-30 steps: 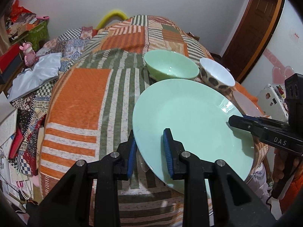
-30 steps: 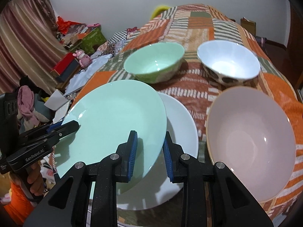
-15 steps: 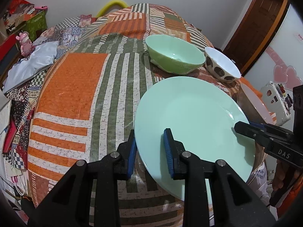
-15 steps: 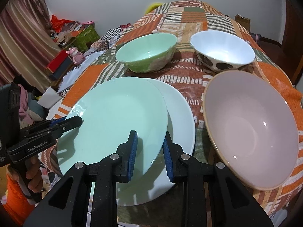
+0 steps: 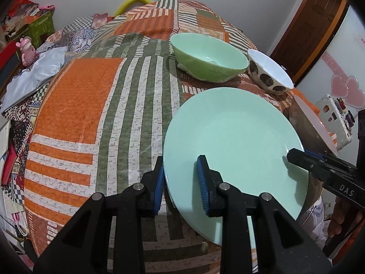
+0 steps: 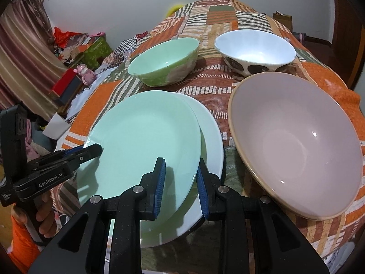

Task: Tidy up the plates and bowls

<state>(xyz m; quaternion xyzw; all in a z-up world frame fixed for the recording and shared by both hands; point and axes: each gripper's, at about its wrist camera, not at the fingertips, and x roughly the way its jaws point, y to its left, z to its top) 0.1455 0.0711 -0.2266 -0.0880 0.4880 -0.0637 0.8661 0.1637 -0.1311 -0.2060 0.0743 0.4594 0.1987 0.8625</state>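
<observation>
A lived-in home bedroom. A patchwork bedspread (image 5: 95, 105) in orange and green covers the bed. Beside it: loose clothing and boxes (image 6: 75, 43), a pink toy figure (image 5: 27, 50), a striped curtain (image 6: 20, 61), and a wooden door (image 5: 312, 27).

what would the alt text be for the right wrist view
The right gripper and the left gripper clamp opposite edges of a mint green plate over a white plate on a patchwork cloth. A large pink bowl sits to the right, a green bowl and a spotted white bowl behind.
</observation>
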